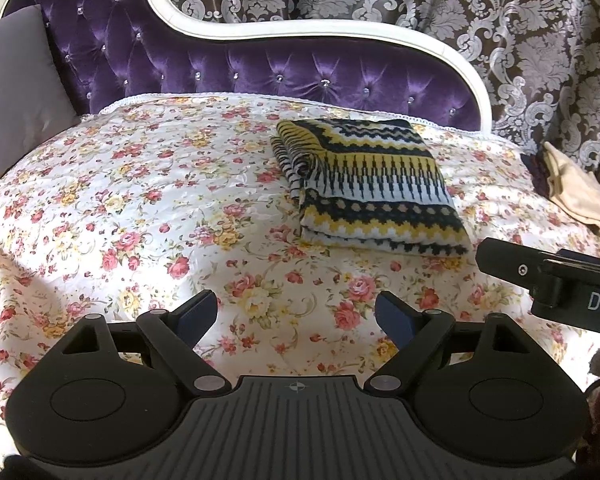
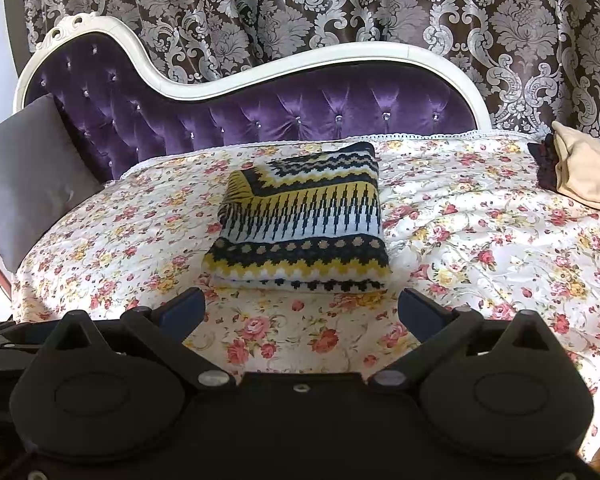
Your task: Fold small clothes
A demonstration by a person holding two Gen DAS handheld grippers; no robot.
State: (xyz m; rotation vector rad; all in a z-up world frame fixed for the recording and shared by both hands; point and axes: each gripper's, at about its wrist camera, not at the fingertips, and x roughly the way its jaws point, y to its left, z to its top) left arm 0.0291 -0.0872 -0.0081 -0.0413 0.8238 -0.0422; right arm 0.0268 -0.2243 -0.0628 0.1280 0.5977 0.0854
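A knitted garment (image 1: pixel 364 184) patterned in yellow, navy and white lies folded into a thick rectangle on the floral cover (image 1: pixel 140 200). In the right wrist view the same folded knit (image 2: pixel 304 232) sits just beyond my fingers. My left gripper (image 1: pixel 296 316) hovers open over bare cover, short of the knit and to its left, nothing between its blue pads. My right gripper (image 2: pixel 300 312) is also open and empty, its fingertips a little short of the knit's near edge. One finger of the right gripper (image 1: pixel 512 264) shows at the right edge of the left wrist view.
A beige garment (image 2: pixel 584 176) and a dark lacy piece (image 2: pixel 544 164) lie at the far right of the cover. A grey cushion (image 2: pixel 28 184) leans at the left against the purple tufted backrest (image 2: pixel 300 108). A patterned curtain (image 2: pixel 340 4) hangs behind.
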